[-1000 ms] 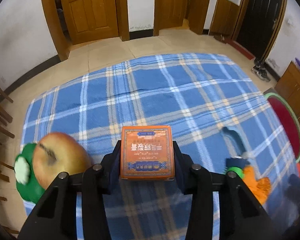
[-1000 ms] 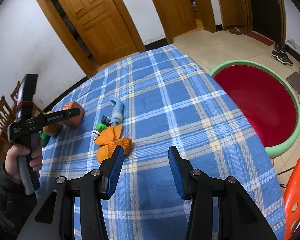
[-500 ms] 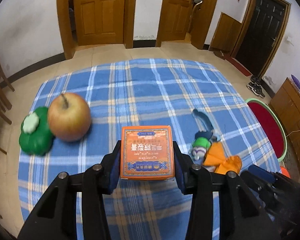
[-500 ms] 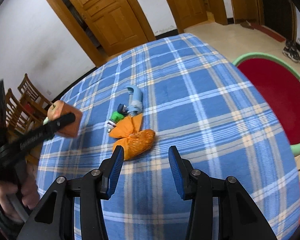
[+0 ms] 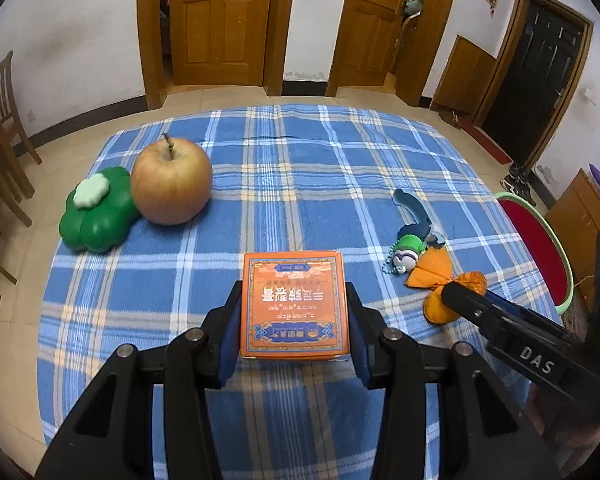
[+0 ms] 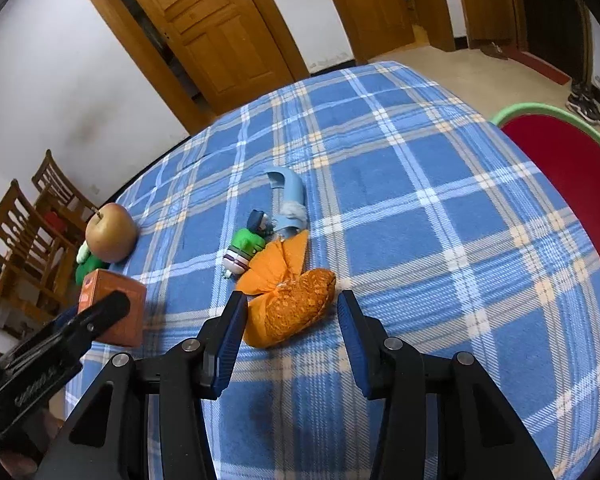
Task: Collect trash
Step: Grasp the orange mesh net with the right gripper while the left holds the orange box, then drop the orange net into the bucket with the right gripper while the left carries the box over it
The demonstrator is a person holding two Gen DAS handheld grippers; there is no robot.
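- Left wrist view: the left gripper (image 5: 294, 330) is clamped on an orange box (image 5: 293, 304); both blue pads press its sides, and the printed face is turned up to the camera, lettering upside down.
- Box held above the near part of a table under a blue plaid cloth (image 5: 284, 168).
- Far left on the cloth: an apple (image 5: 171, 182), stem up, touching a green clover-shaped toy (image 5: 96, 212) that sits at the cloth's left edge.
- Right of the box: an orange mesh bag (image 5: 446, 284) lying on the cloth, a small green and white figure (image 5: 407, 250) just beyond it, and a grey-blue curved piece (image 5: 414, 210) beyond that.
- The right gripper's black finger reaches in from the right edge, its tip over the bag's near end.
- A red basin with a green rim (image 5: 556, 248) shows past the table's right edge.
- Right wrist view: the right gripper (image 6: 292, 334) has its jaws apart, nothing pinched. The orange mesh bag (image 6: 292, 304) lies on the cloth with its near end between the two fingertips; whether either pad touches it I cannot tell.
- The green and white figure (image 6: 245, 249) and the grey-blue curved piece (image 6: 290, 200) lie just beyond the bag's tied end.
- Left side: the orange box (image 6: 114, 306) in the left gripper's black fingers, the apple (image 6: 111, 232) behind it.
- The red basin (image 6: 568, 184) sits off the table's right edge, well apart from the bag.
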